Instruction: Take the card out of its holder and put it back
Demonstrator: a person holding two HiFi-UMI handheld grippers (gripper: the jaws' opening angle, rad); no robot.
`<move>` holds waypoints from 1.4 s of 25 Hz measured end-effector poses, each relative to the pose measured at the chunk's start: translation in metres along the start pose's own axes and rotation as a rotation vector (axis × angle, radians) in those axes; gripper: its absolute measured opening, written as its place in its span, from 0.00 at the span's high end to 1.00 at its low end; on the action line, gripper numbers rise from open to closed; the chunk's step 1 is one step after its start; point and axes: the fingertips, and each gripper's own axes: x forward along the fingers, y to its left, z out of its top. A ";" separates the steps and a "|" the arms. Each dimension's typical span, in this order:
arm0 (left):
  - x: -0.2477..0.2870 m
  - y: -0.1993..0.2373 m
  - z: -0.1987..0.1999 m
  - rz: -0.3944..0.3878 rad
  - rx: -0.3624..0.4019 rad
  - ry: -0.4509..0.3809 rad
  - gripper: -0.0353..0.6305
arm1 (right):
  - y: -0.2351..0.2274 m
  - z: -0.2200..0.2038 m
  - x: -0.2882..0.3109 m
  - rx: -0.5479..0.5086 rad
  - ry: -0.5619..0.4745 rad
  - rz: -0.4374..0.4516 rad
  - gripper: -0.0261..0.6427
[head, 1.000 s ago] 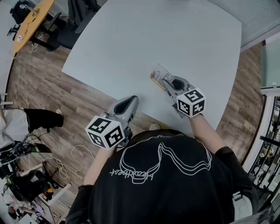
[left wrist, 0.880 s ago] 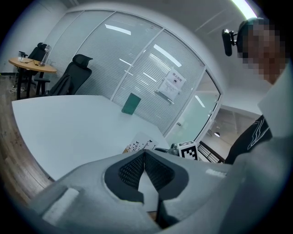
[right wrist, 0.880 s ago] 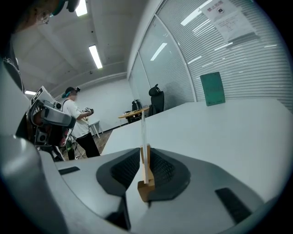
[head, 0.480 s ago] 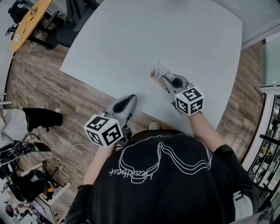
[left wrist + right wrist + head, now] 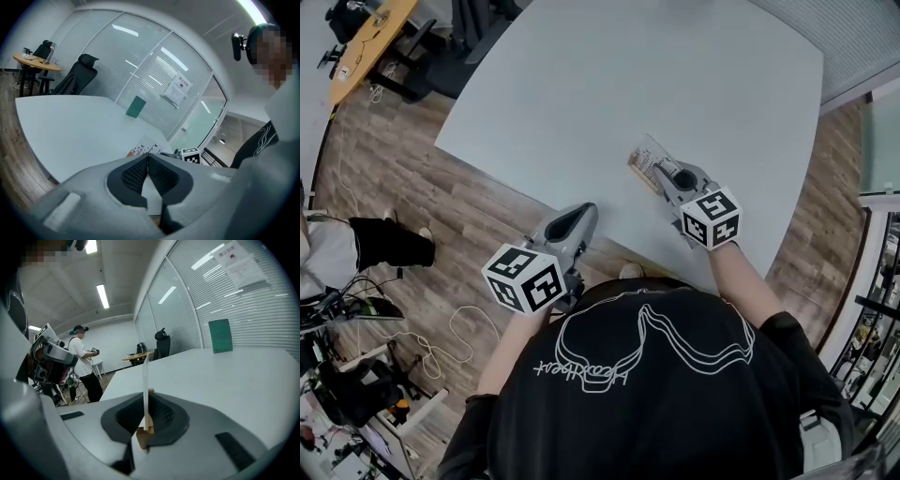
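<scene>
Right gripper (image 5: 146, 401) jaws newly tight on card (image 5: 146, 376)

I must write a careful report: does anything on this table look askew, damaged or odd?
Nothing stands out. The thin white card stands upright in its small wooden holder on the pale grey table; no damage shows. The jaws of the right gripper have just been closing, with the card between them.
</scene>
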 end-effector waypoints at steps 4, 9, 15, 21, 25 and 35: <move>-0.005 -0.002 -0.002 0.005 0.010 0.000 0.93 | 0.000 0.001 -0.002 -0.026 -0.001 -0.005 0.93; -0.014 -0.002 -0.006 0.011 0.010 -0.002 0.93 | 0.005 0.005 -0.001 -0.052 -0.007 -0.015 0.93; -0.020 -0.010 -0.007 0.013 0.010 -0.011 0.93 | 0.003 0.011 -0.012 -0.055 -0.017 -0.040 0.93; -0.025 -0.012 -0.014 0.013 0.006 -0.018 0.93 | 0.004 0.019 -0.020 -0.077 -0.034 -0.053 0.93; -0.029 -0.022 -0.015 0.009 0.017 -0.024 0.93 | 0.004 0.025 -0.031 -0.078 -0.049 -0.063 0.93; -0.034 -0.054 -0.021 -0.007 0.094 -0.036 0.93 | 0.013 0.043 -0.070 -0.064 -0.138 -0.092 0.93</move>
